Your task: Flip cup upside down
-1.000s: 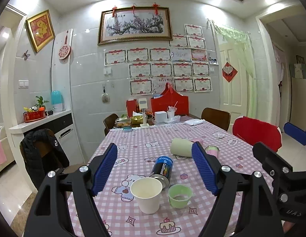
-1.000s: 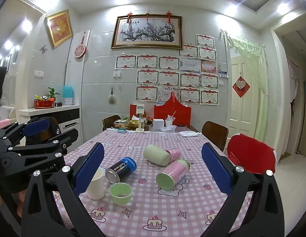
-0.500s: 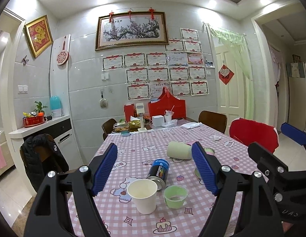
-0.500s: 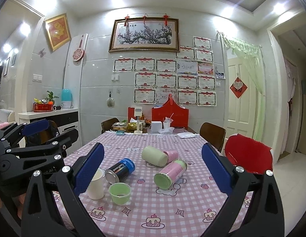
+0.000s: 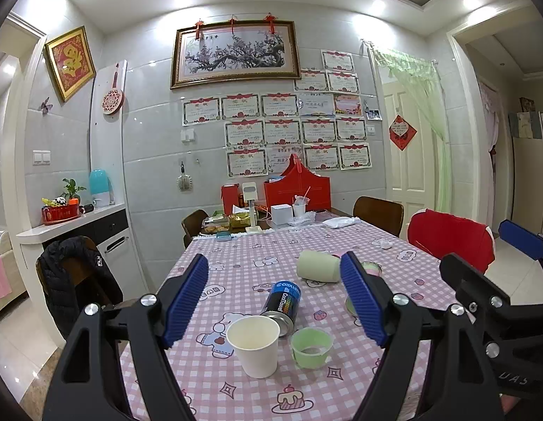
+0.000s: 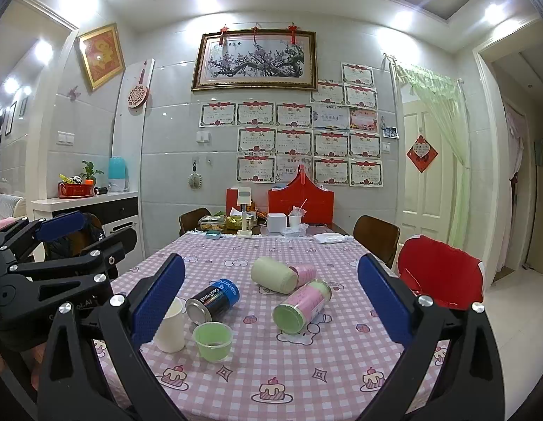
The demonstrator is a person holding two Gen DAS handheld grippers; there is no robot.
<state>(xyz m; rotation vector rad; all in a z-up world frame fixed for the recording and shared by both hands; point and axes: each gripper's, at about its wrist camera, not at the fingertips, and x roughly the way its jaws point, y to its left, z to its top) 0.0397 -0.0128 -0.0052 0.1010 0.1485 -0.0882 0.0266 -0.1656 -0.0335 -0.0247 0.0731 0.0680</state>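
Note:
A white paper cup (image 5: 254, 345) stands upright, mouth up, near the front of the pink checked table (image 5: 236, 393). It also shows in the right wrist view (image 6: 171, 326), partly behind my finger. A small green plastic cup (image 5: 311, 346) stands upright just right of it, seen too in the right wrist view (image 6: 213, 341). My left gripper (image 5: 274, 301) is open and empty, above and short of the white cup. My right gripper (image 6: 271, 301) is open and empty, held above the table's front.
A dark can (image 5: 283, 303) lies on its side behind the cups. A cream tumbler (image 6: 273, 275) and a pink-green canister (image 6: 301, 307) lie further back right. Boxes and food crowd the table's far end (image 6: 271, 221). Chairs (image 6: 441, 273) stand around the table.
Both views have tilted up slightly, so the table and cups sit lower in frame. Both grippers stay open. The objects on the table have not moved.

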